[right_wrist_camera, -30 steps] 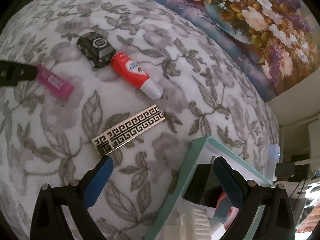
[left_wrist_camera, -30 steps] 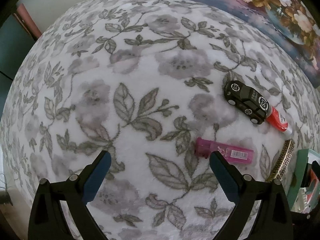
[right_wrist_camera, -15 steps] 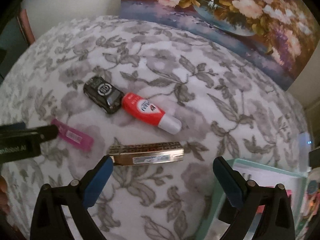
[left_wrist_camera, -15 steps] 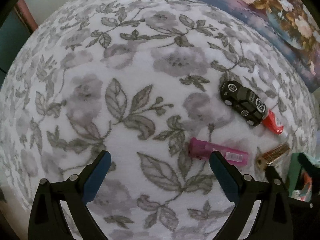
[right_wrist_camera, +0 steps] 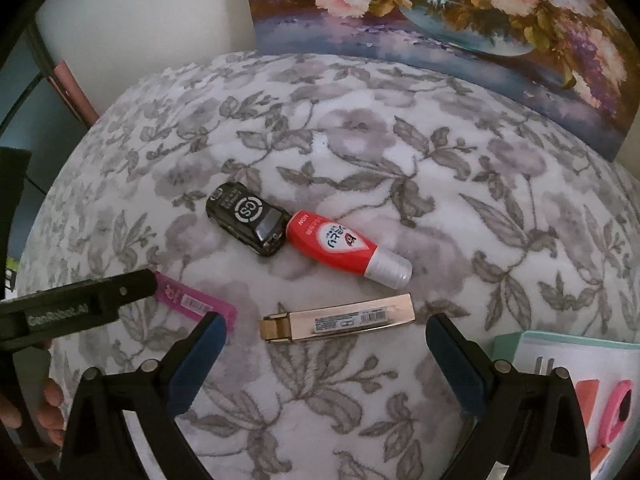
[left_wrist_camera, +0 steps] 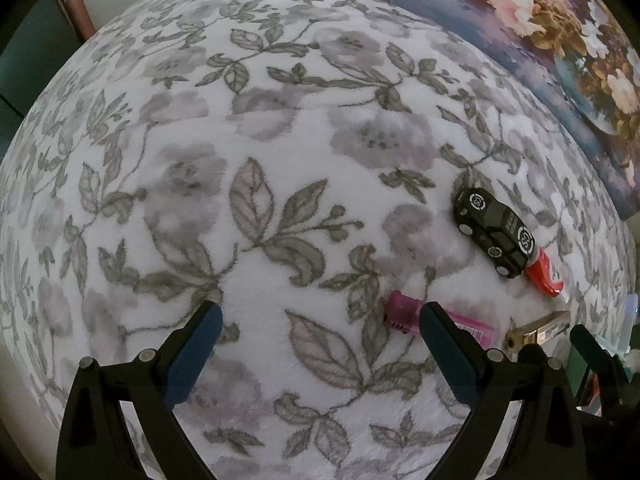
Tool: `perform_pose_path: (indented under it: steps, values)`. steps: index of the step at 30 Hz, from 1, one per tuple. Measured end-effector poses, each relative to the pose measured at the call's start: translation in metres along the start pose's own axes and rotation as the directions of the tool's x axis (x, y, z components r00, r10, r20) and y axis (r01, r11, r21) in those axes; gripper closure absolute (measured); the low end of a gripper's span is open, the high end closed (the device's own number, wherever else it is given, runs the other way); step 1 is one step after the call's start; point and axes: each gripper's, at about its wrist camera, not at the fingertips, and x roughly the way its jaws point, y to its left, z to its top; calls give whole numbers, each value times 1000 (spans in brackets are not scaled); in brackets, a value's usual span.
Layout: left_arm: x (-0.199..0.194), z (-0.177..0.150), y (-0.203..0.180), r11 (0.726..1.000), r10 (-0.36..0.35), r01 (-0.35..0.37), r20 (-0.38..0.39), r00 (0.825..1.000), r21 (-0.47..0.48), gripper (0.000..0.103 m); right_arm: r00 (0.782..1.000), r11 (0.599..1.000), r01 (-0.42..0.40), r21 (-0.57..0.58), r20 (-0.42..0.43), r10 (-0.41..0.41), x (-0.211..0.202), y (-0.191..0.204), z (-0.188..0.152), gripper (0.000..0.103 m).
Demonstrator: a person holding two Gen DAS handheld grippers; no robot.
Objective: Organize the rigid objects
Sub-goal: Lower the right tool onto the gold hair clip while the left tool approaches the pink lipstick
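Here the right gripper (right_wrist_camera: pixel 322 330) is spread wide around the gold clip (right_wrist_camera: pixel 340 319), not touching it. The left gripper (left_wrist_camera: pixel 318 322) is spread too, empty, with the pink lighter (left_wrist_camera: pixel 404 312) at its 3 o'clock finger.

Both my grippers are spread wide, nothing between the jaws. Left gripper (left_wrist_camera: pixel 318 322) hovers low over the bed's near edge, fingers level. Right gripper (right_wrist_camera: pixel 322 330) hovers alongside, tilted downward. My left hand (right_wrist_camera: pixel 28 412) shows at its handle, fingers curled.
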Motion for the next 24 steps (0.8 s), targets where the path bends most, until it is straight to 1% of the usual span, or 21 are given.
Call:
perform_pose_path:
  steps: [5, 11, 14, 19, 20, 24]
  values:
    - [3, 1, 7, 1000, 4, -4, -5, 1000, -10, 4, 1000, 1000, 6, -12, -9, -6, 8, -1, -2, 2]
    - [9, -3, 2, 1000, 6, -6, -6, 1000, -11, 4, 1000, 1000, 4, 12, -11, -4, 14, -7, -5, 3]
    - [10, -5, -3, 1000, 5, -5, -9, 1000, -12, 4, 1000, 1000, -4, 22, -4, 4, 13, -9, -5, 9]
    - [12, -5, -4, 1000, 6, -6, -9, 1000, -10, 4, 1000, 999, -10, 30, 0, 10, 12, -10, -5, 14]
    - [12, -5, -3, 1000, 6, -6, -9, 1000, -10, 4, 1000, 1000, -8, 27, -1, 8, 13, -9, -5, 17]
    - [10, -6, -9, 1000, 6, -6, -9, 1000, -9, 4, 1000, 1000, -4, 14, -2, 4, 13, -7, -6, 17]
